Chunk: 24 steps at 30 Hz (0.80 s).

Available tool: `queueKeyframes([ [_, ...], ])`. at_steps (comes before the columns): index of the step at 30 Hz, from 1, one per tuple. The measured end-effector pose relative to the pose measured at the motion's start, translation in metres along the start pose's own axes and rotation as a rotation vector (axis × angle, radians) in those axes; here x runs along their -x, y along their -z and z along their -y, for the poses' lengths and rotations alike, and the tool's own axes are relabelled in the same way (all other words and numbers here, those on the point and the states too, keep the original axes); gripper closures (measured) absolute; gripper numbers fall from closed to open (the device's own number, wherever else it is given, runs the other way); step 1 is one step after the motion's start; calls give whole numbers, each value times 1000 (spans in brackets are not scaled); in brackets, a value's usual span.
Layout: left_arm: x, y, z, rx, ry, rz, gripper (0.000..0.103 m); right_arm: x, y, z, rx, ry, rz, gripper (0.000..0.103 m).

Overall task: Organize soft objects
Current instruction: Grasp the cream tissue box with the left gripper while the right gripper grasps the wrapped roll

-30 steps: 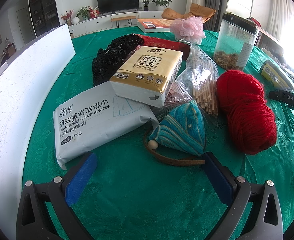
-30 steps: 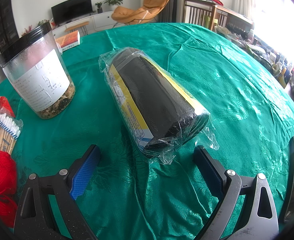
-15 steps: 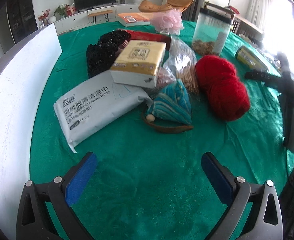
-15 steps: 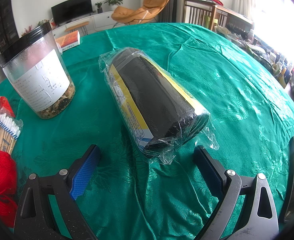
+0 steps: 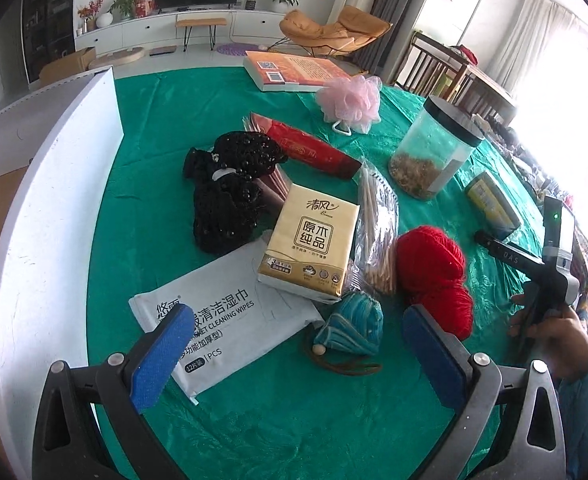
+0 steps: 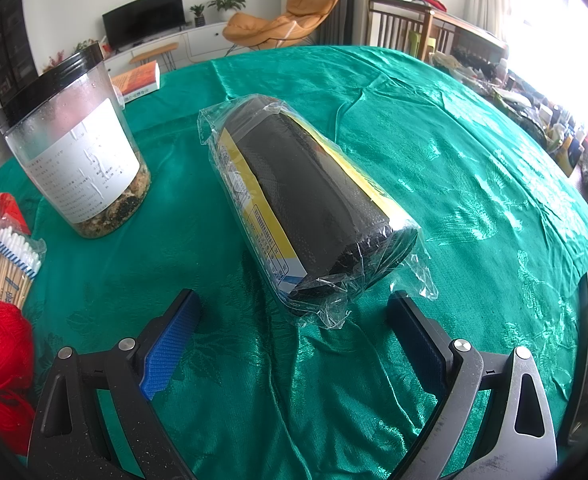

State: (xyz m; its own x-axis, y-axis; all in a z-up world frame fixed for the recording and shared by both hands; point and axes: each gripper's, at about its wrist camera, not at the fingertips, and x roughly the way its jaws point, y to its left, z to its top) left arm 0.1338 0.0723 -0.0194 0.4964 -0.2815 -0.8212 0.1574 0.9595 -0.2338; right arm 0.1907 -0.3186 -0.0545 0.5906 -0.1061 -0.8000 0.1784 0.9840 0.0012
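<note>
My left gripper (image 5: 294, 344) is open and empty, held high above the green table. Below it lie a grey wet-wipes pack (image 5: 222, 316), a gold tissue pack (image 5: 309, 244), a teal striped pouch (image 5: 351, 326), red yarn (image 5: 433, 272), a black knitted piece (image 5: 226, 192) and a pink mesh puff (image 5: 349, 100). My right gripper (image 6: 294, 328) is open and empty, just short of a black roll in clear plastic (image 6: 309, 208). The right gripper also shows in the left wrist view (image 5: 533, 264).
A white board (image 5: 42, 216) stands along the table's left side. A clear jar with a black lid (image 6: 74, 152) stands left of the roll. A bag of cotton swabs (image 5: 375, 232), a red packet (image 5: 305, 148) and an orange book (image 5: 290, 70) also lie on the table.
My left gripper has risen and pulled back, so the pile looks smaller and farther below. My right gripper has not moved.
</note>
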Motion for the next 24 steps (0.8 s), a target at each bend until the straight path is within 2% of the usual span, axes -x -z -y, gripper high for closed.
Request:
queueKeyframes([
  [6,-26,-25,10,-15,-7,-45,0,9,8,3,50,-62,-32,7],
  [8,-39,-36,17,-42,-38,-49,1,15,15,4,76,-87,-53,7],
  [11,-58,-48,17,-36,-87,-64,14,34,18,17,39,-182,-26,10],
  [12,-63,-50,15,-25,-83,-77,26,45,14,23,29,-196,9,10],
  [13,-67,-51,14,-16,-67,-91,45,56,8,29,28,-202,48,10],
  [15,-67,-51,15,-8,-55,-97,46,72,-12,38,37,-193,103,9],
  [16,-63,-51,15,-1,-55,-89,46,74,-26,40,46,-189,102,9],
  [17,-58,-49,14,14,-46,-83,46,70,-40,40,63,-200,73,9],
  [20,-31,-43,9,69,-3,-50,46,36,-69,24,154,-217,-95,9],
  [24,-1,-32,8,91,36,-27,46,-5,-77,-3,208,-170,-157,9],
])
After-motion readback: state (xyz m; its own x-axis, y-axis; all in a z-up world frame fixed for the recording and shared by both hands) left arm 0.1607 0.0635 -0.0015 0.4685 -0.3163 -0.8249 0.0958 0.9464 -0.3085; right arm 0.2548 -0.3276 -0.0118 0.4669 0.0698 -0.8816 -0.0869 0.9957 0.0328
